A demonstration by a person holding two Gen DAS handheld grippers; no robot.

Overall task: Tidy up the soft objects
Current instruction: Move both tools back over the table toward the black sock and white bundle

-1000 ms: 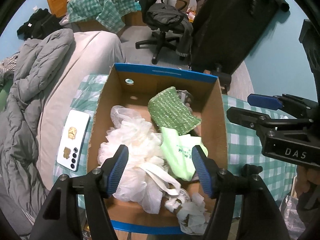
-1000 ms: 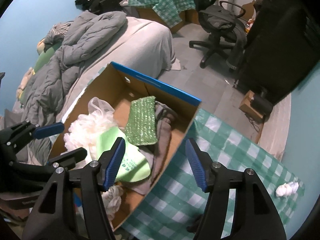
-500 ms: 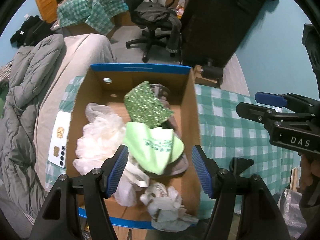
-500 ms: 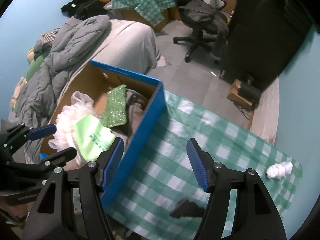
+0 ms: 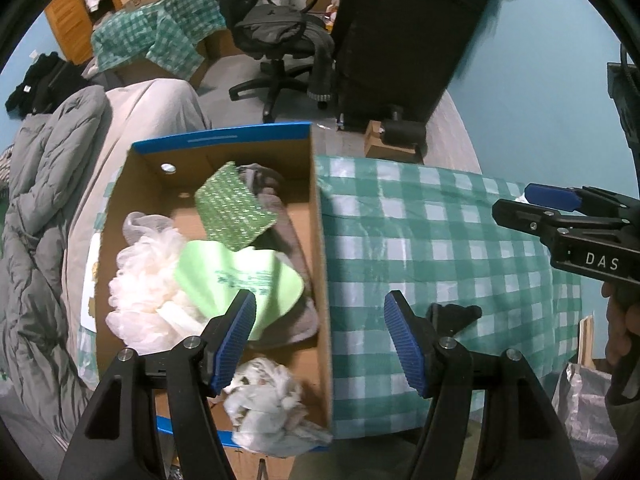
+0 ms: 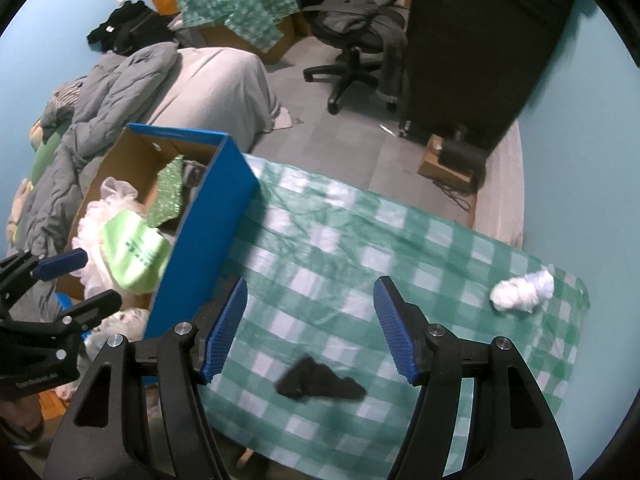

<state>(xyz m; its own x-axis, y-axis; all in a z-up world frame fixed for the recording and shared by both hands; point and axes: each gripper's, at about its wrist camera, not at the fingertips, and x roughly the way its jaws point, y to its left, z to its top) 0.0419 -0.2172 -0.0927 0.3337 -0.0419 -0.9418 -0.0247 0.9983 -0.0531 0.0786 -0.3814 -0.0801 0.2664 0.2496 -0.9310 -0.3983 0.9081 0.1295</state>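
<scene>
A cardboard box [image 5: 318,240] with blue trim stands at the left end of the green checked tablecloth [image 6: 360,240]. It holds a sparkly green cloth [image 5: 232,210], a pale green cloth [image 5: 240,276], a white mesh pouf [image 5: 148,280], a grey cloth and crumpled white plastic [image 5: 268,400]. My left gripper [image 5: 320,320] hangs open and empty over the box's right wall. My right gripper [image 6: 310,312] is open above the tablecloth, just above a black sock [image 6: 320,380] that also shows as the black sock [image 5: 456,314] in the left wrist view. A white bundled cloth [image 6: 522,290] lies at the far right.
A bed with a grey duvet [image 5: 36,200] lies left of the table. Beyond the table are an office chair [image 6: 356,36], a tall black cabinet [image 6: 480,40] and a small cardboard box [image 6: 444,164] on the floor. A hand [image 5: 624,332] holds the right gripper.
Both grippers have swung right, from above the box's contents toward the checked cloth. The black sock has come into view under the right gripper, and the white bundle now sits closer.
</scene>
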